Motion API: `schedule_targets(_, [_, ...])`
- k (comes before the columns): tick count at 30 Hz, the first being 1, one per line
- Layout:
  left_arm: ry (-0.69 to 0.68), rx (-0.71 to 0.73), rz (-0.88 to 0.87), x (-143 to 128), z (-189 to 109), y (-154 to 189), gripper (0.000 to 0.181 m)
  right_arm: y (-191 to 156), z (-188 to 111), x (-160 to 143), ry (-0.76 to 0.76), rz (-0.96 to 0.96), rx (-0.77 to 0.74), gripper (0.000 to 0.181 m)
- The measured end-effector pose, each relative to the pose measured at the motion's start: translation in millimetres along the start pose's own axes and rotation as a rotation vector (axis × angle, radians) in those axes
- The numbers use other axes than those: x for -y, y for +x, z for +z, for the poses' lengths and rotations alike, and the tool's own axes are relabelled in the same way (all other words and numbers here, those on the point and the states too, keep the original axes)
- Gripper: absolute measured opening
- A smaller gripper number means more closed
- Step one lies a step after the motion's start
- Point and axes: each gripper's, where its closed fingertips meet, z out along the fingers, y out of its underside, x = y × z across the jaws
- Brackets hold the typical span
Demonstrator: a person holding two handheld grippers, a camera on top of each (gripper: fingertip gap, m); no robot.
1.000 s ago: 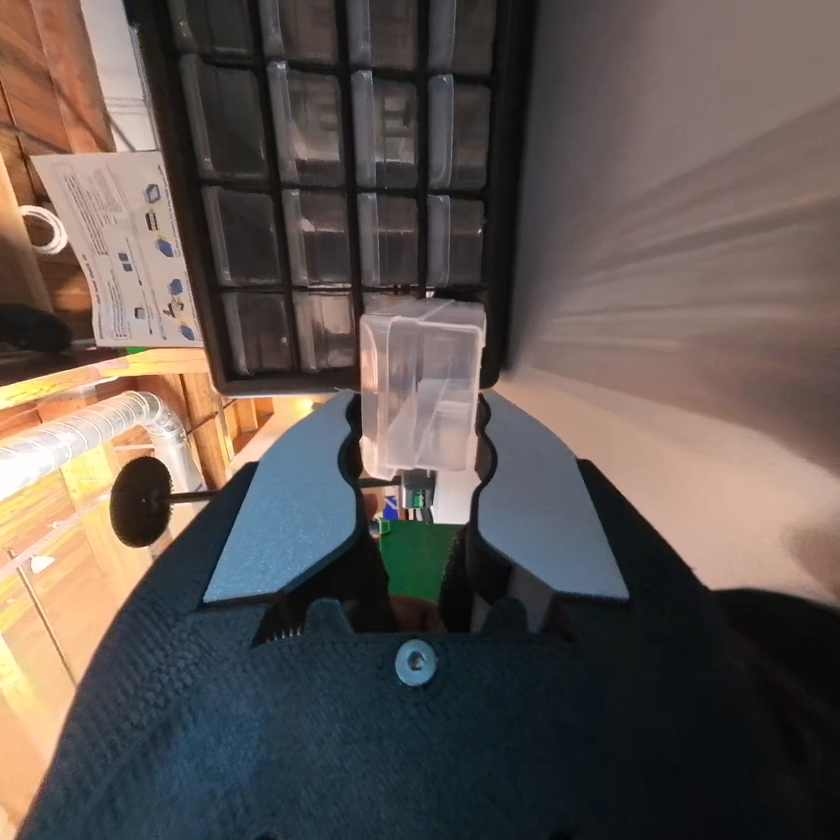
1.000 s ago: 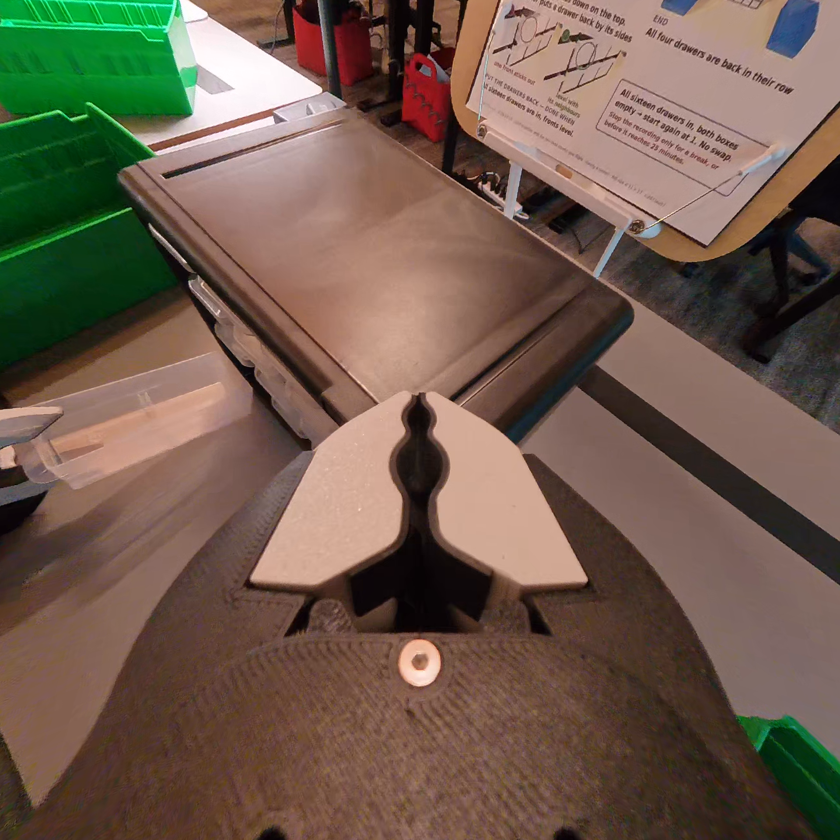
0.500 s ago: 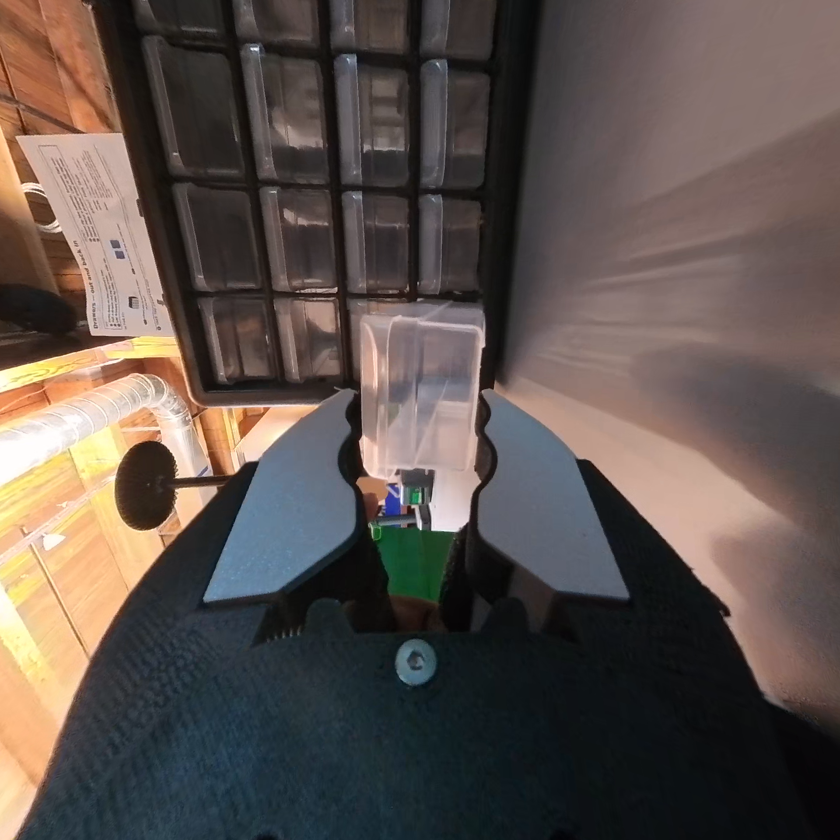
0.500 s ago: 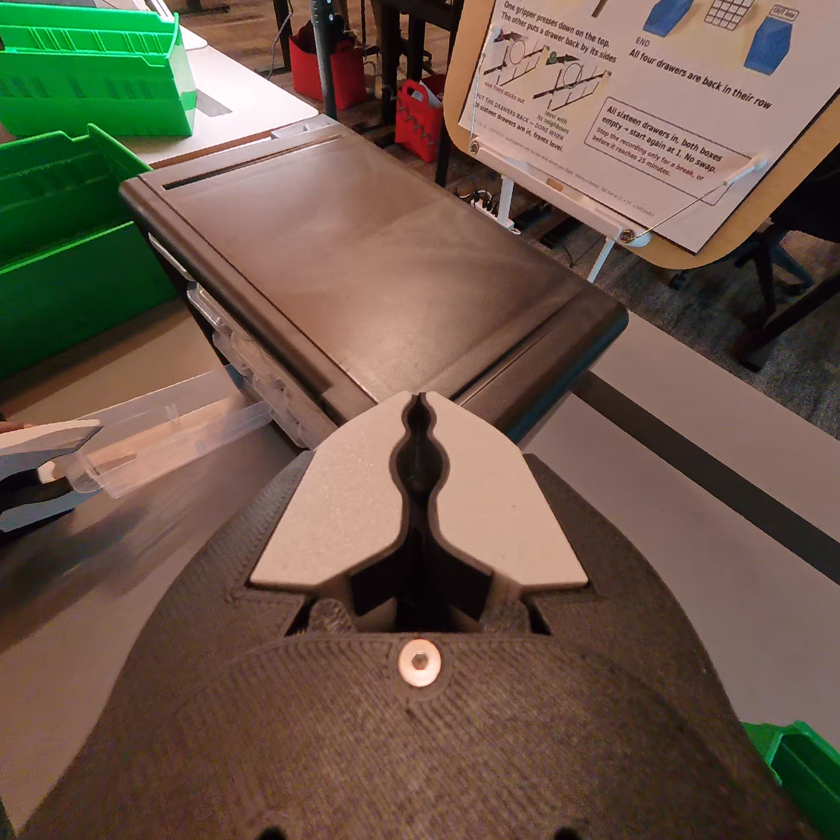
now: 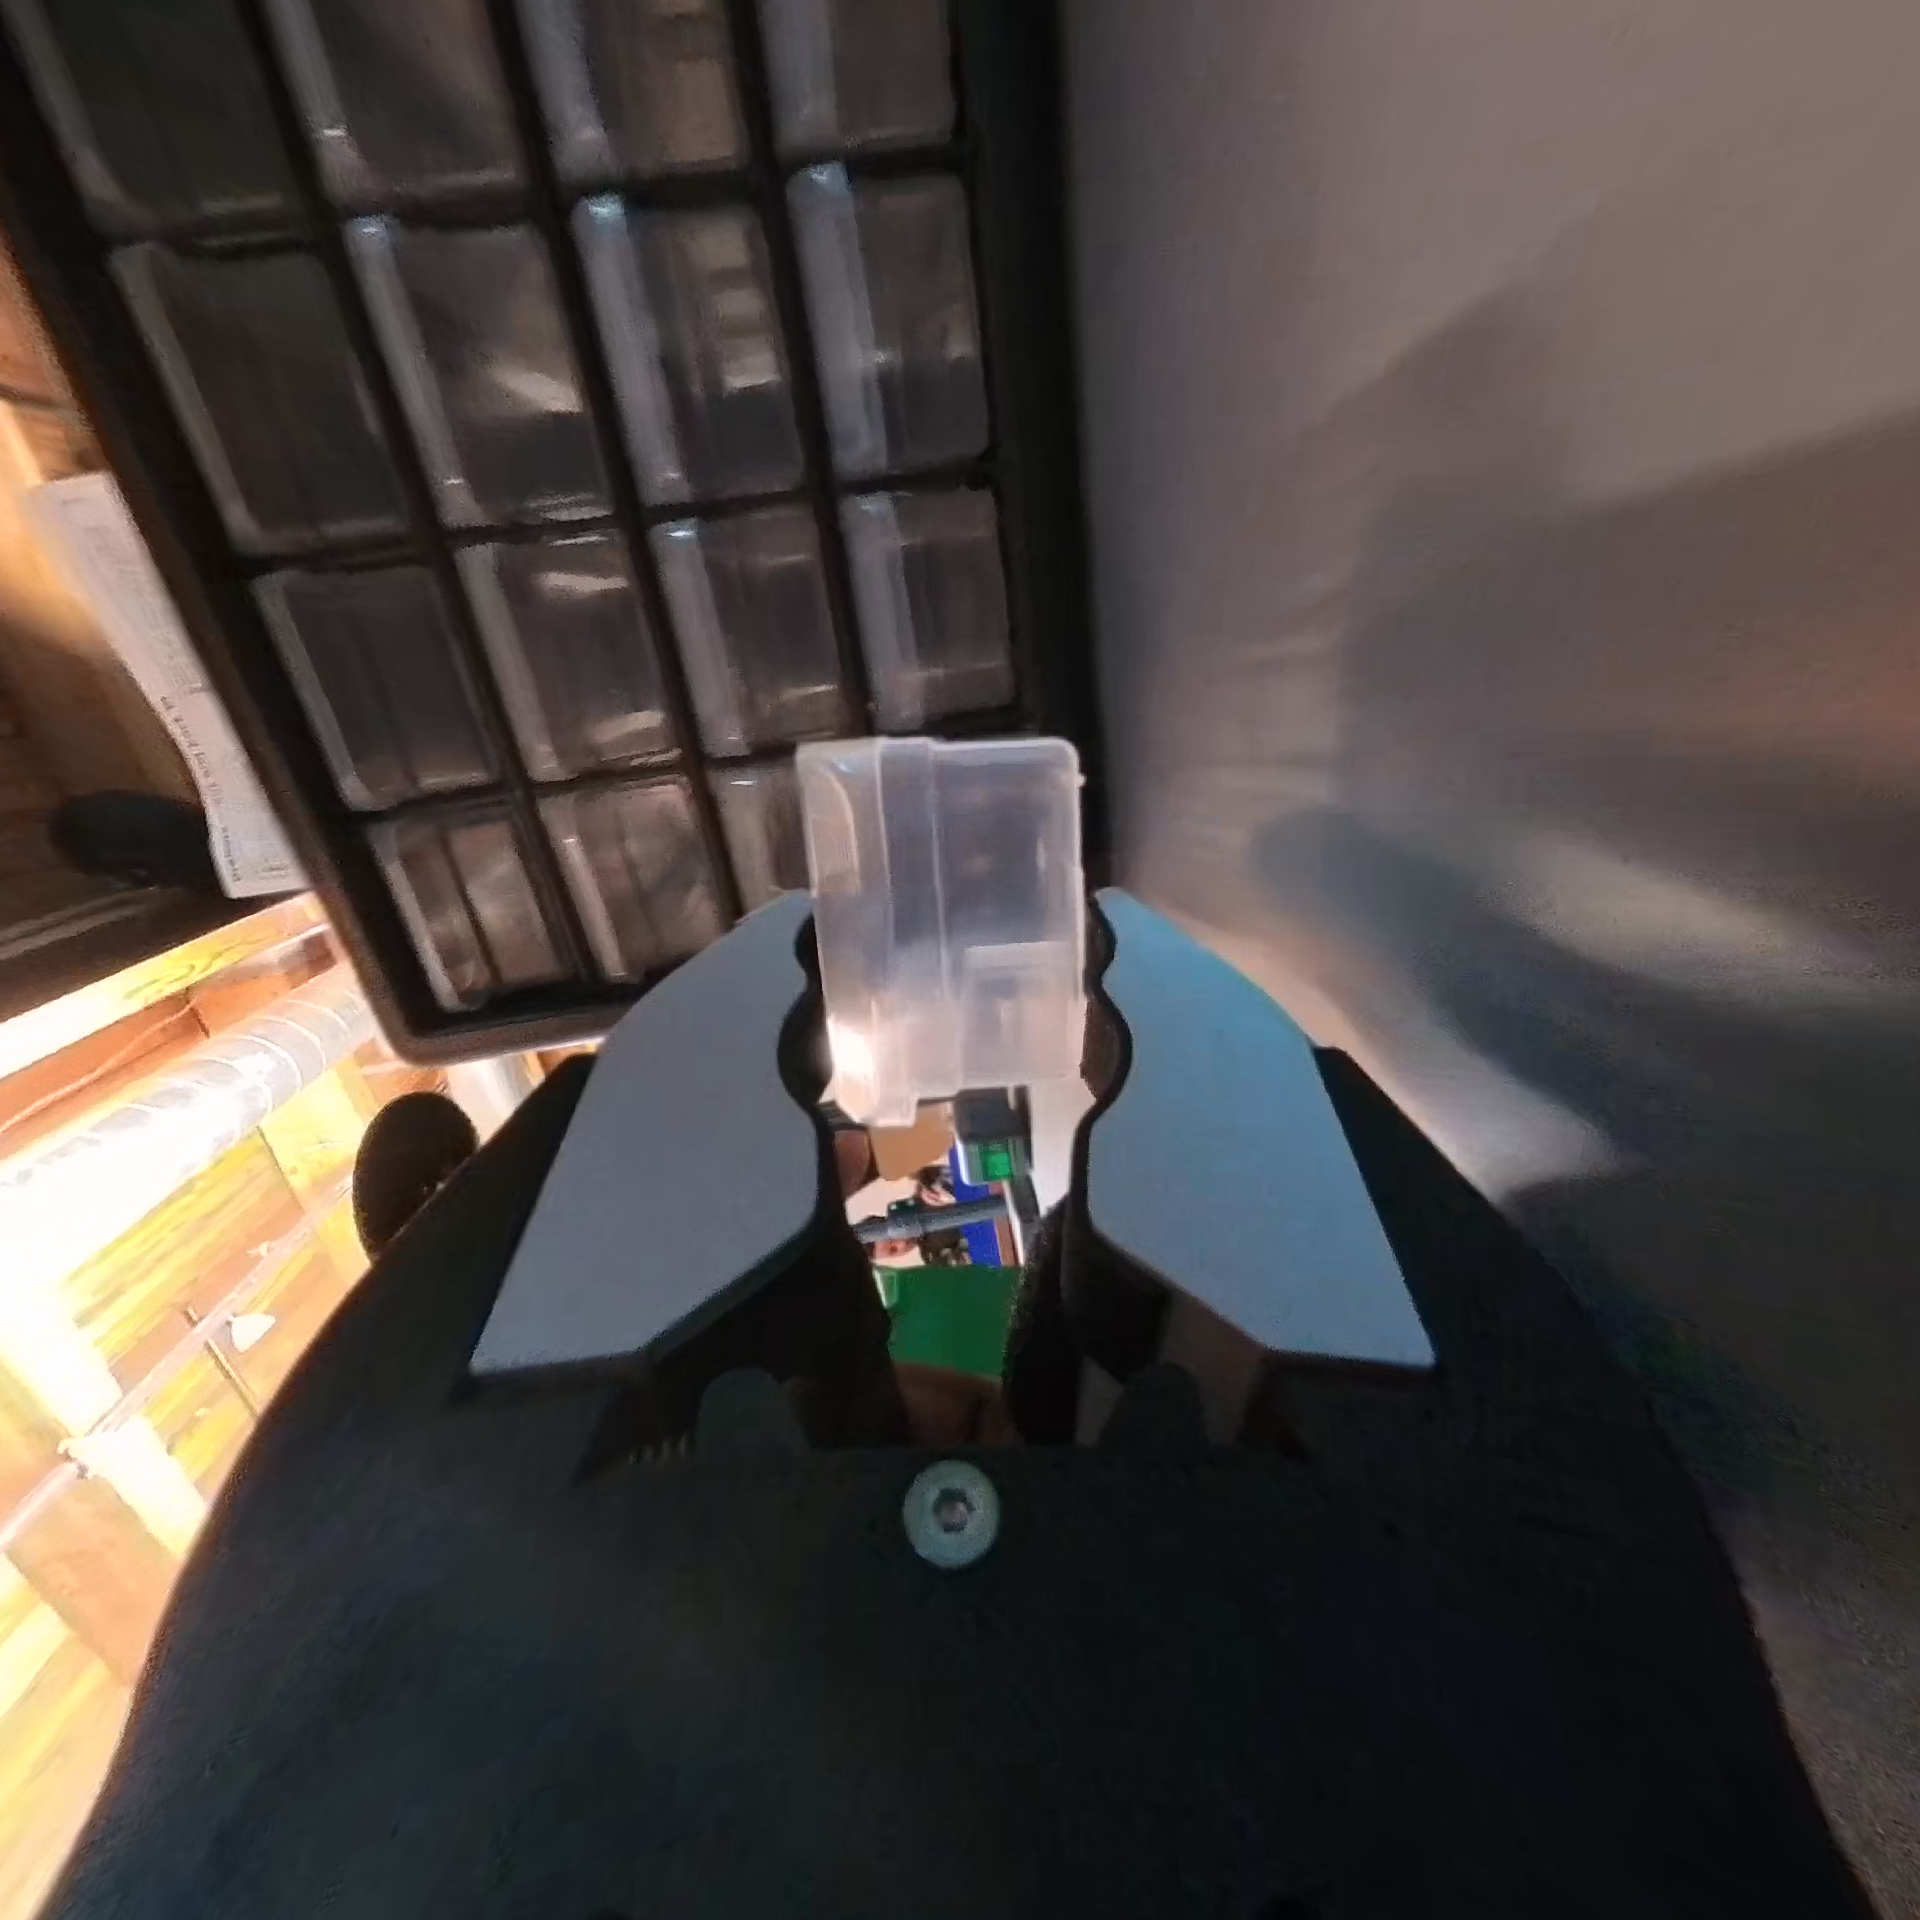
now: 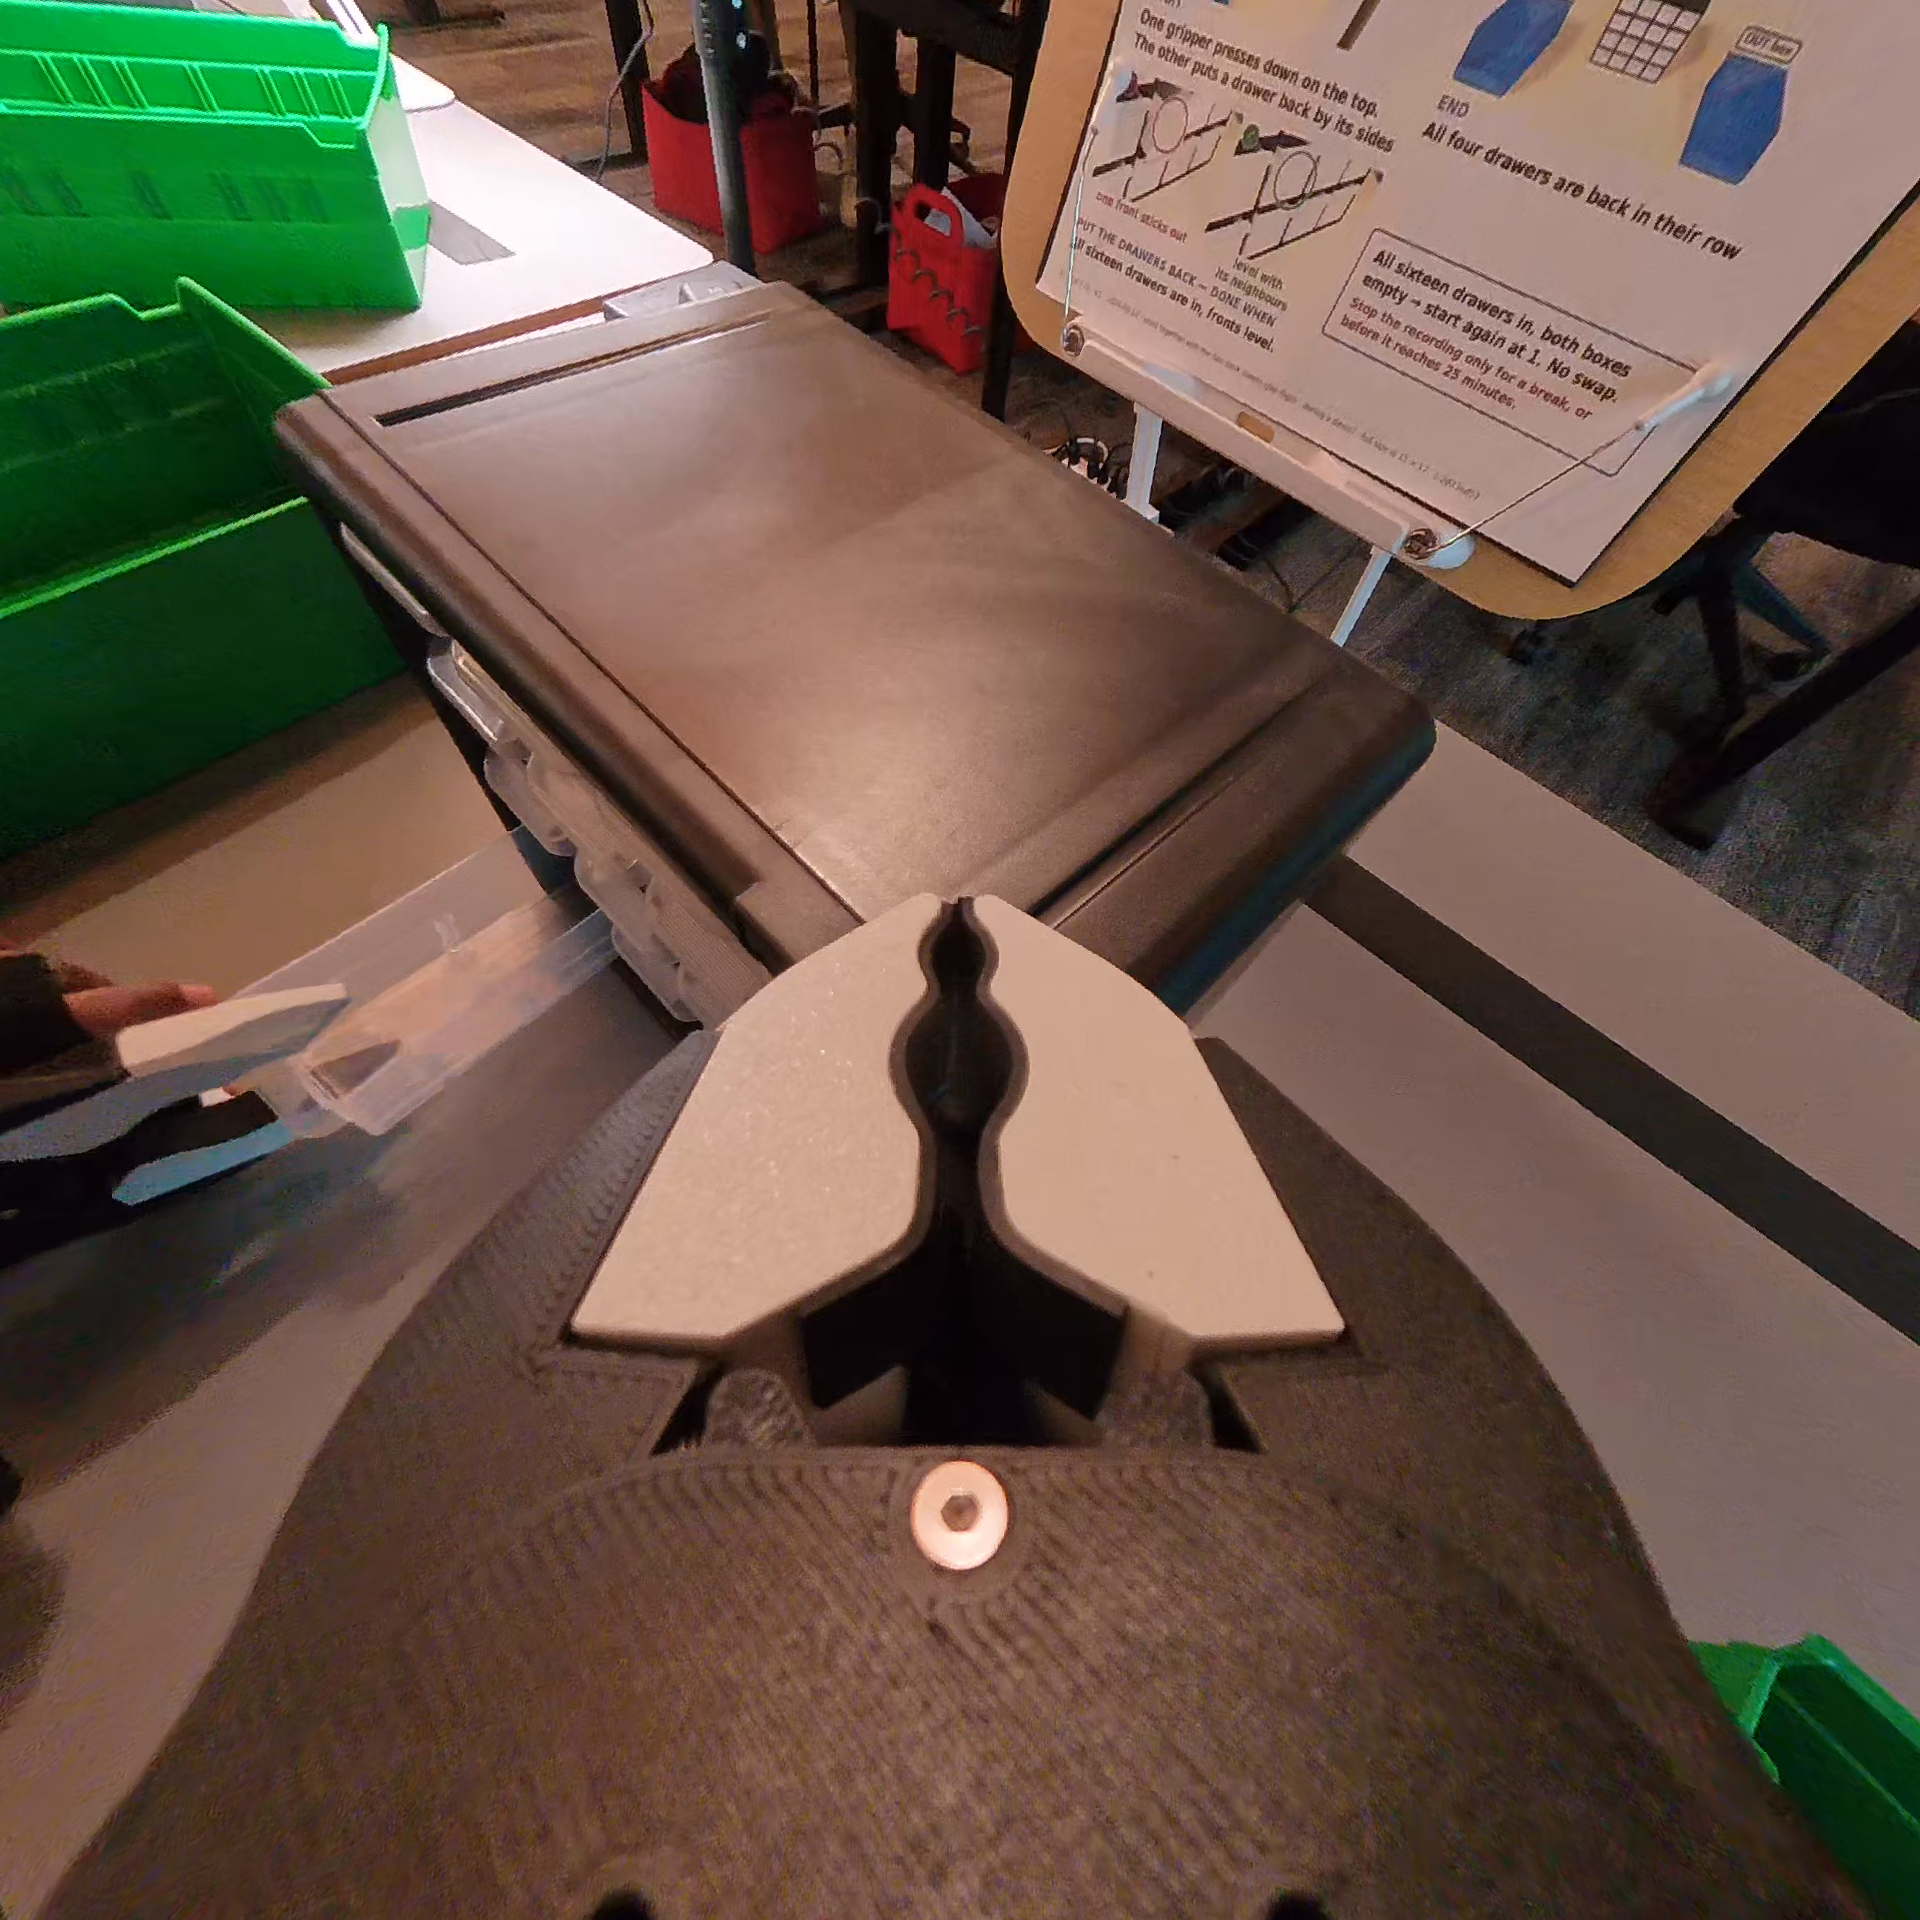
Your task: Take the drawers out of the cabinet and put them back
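Observation:
A black cabinet (image 5: 623,436) with a grid of clear drawers fills the upper left of the rolled left wrist view; its flat top (image 6: 831,582) shows in the right wrist view. My left gripper (image 5: 948,935) is shut on a clear plastic drawer (image 5: 940,914), gripping its sides, with the drawer's far end at the cabinet's front by the corner slot. The right wrist view shows that drawer (image 6: 436,997) reaching to the cabinet front, held by the left gripper (image 6: 208,1049). My right gripper (image 6: 961,914) is shut and empty, hovering just above the cabinet's near top corner.
Green plastic bins (image 6: 156,499) stand at the left behind the cabinet, and another green bin (image 6: 1839,1756) at the lower right. An instruction board (image 6: 1455,260) on a stand is behind the table. The grey table (image 6: 1558,1195) has a dark stripe.
My left gripper has carried the clear drawer closer to the cabinet, so its far end now reaches the cabinet front. The right gripper has stayed shut over the cabinet's top corner.

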Motion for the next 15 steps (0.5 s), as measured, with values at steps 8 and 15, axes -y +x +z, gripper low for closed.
schedule_targets(8, [-0.009,-0.06,-0.074,-9.7,10.3,6.1,0.044,0.0,0.0,-0.1,-0.001,-0.002,0.011,0.0])
schedule_targets(15, [-0.03,-0.098,-0.056,-25.5,39.4,10.2,0.044,0.0,0.1,0.0,0.0,-0.012,-0.003,0.0])
